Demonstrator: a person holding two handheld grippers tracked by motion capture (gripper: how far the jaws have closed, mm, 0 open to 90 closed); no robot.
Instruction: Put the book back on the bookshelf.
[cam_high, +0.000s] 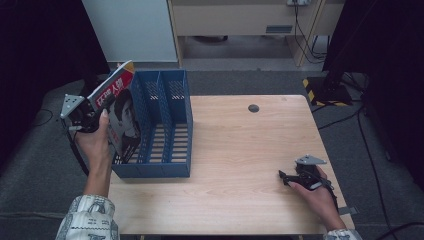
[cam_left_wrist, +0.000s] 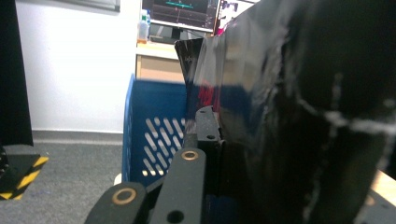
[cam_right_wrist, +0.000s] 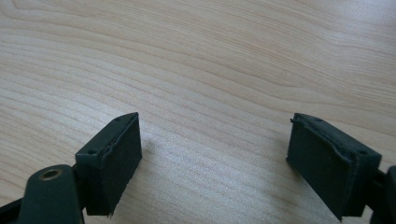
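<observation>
the left gripper (cam_high: 89, 117) was at the left edge of the wooden table (cam_high: 240, 160), held up in the person's left hand (cam_high: 95, 142), and its jaws were closed on a magazine (cam_high: 120, 115) — a thin one with a red band at the top and a dark portrait on the cover. the magazine stood almost upright but tilted, its top corner leaning to the left, and its lower part was inside the leftmost compartment of the blue file holder (cam_high: 165, 125). this holder had three compartments with slotted walls and stood on the left part of the table. in the left gripper view the glossy dark cover of the magazine (cam_left_wrist: 299, 116) was pressed against the gripper's jaw, and the blue wall of the holder (cam_left_wrist: 154, 135) was seen just behind it. the right gripper (cam_high: 295, 178) rested low on the table near its right front corner, held in the right hand (cam_high: 315, 195), well apart from the holder — its jaws were wide apart, with bare wood (cam_right_wrist: 210, 70) between the two pads (cam_right_wrist: 112, 158).
</observation>
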